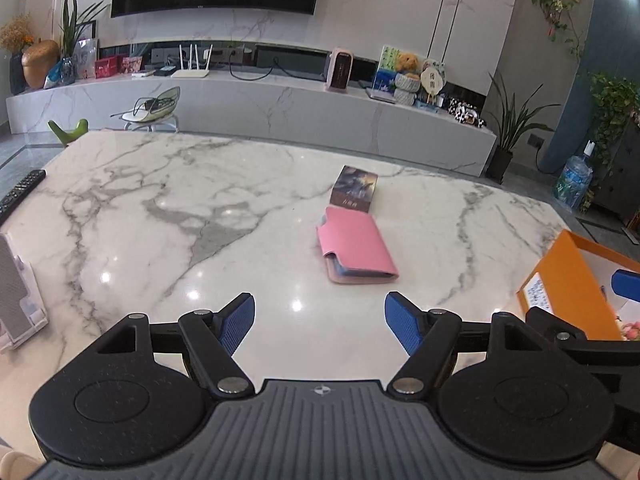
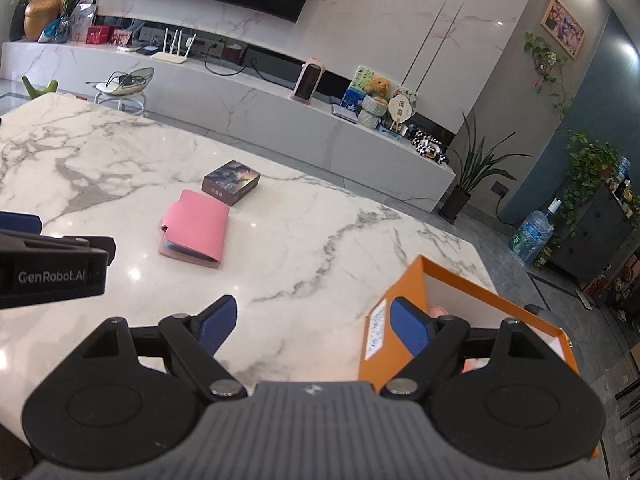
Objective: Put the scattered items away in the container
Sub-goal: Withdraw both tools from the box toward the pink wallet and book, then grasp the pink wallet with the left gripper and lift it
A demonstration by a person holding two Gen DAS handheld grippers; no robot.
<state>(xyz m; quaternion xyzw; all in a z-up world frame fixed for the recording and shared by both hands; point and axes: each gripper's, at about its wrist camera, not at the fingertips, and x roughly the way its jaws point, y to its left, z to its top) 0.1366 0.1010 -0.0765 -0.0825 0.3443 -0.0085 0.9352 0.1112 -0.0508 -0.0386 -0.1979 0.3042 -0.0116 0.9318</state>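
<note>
A pink wallet [image 1: 358, 246] lies flat on the marble table [image 1: 160, 208], with a small dark picture box [image 1: 354, 189] just behind it. An orange container [image 1: 568, 280] with a white inside stands at the table's right edge. My left gripper [image 1: 320, 326] is open and empty, a short way in front of the wallet. In the right wrist view the wallet [image 2: 198, 229] and the box [image 2: 231, 186] lie ahead to the left. My right gripper [image 2: 314, 328] is open and empty, its right finger over the near left corner of the container [image 2: 400, 320], which holds something pink.
A black remote [image 1: 20, 192] lies at the table's left edge and a white-and-grey stand [image 1: 18, 292] sits at the near left. Beyond the table are a TV console [image 1: 280, 104], a stool, plants and a water bottle [image 1: 574, 180] on the floor.
</note>
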